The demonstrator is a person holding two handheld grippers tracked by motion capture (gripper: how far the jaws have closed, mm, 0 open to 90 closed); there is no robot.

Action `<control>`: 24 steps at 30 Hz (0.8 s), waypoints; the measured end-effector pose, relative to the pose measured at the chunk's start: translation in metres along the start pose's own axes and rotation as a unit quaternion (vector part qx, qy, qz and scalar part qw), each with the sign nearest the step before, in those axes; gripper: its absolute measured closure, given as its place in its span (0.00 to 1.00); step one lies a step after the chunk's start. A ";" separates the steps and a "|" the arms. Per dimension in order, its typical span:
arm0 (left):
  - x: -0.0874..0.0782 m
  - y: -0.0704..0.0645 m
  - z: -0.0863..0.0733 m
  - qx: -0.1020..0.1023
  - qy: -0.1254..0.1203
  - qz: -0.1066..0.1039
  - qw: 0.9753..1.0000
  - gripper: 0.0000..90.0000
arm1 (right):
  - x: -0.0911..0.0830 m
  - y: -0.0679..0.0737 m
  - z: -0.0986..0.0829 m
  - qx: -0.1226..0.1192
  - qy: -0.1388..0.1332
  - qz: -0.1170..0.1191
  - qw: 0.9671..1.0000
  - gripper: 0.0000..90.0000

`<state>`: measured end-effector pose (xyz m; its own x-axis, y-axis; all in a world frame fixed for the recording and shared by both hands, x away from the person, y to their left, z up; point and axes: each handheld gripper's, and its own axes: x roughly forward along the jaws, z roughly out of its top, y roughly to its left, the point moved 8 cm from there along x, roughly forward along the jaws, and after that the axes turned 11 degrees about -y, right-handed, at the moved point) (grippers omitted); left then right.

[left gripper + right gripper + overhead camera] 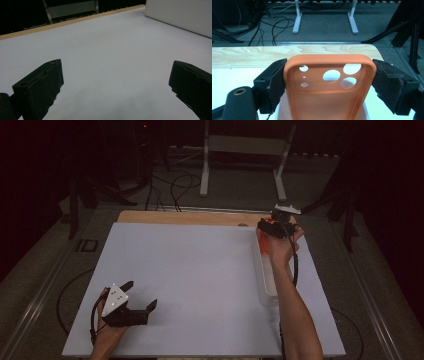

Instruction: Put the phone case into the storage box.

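While left tongs (141, 296) rest open, right tongs (328, 82) clamp orange phone case (329, 97).

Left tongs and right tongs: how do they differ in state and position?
The left tongs are open and hold nothing, low over the near left of the table. The right tongs are shut on an orange phone case at the far right, above a white tray. Both have black jaws.

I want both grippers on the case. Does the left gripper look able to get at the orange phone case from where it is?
Probably not without a long move: the left gripper rests open at the near left of the white tabletop, while the orange phone case sits clamped in the right gripper at the far right, over the white tray.
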<state>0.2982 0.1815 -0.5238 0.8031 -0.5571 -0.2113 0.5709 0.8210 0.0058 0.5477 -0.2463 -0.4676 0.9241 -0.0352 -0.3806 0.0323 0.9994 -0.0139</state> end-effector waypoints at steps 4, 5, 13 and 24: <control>0.000 0.000 0.000 0.001 0.001 0.000 1.000 0.00 | 0.001 0.000 -0.001 -0.002 0.001 -0.001 1.000 0.18; 0.000 0.000 0.000 0.001 0.001 0.000 1.000 0.00 | 0.002 0.000 -0.001 -0.003 0.002 -0.001 1.000 0.18; 0.001 0.000 0.000 0.001 0.002 -0.001 1.000 0.00 | 0.005 0.001 -0.004 -0.007 0.005 -0.002 1.000 0.18; 0.001 -0.001 -0.001 0.003 0.003 -0.002 1.000 0.00 | 0.008 0.003 -0.005 -0.010 0.001 -0.005 1.000 0.18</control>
<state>0.2979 0.1804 -0.5247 0.7998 -0.5595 -0.2176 0.5752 0.8179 0.0112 0.5529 -0.2435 -0.4751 0.9233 -0.0454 -0.3814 0.0342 0.9988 -0.0362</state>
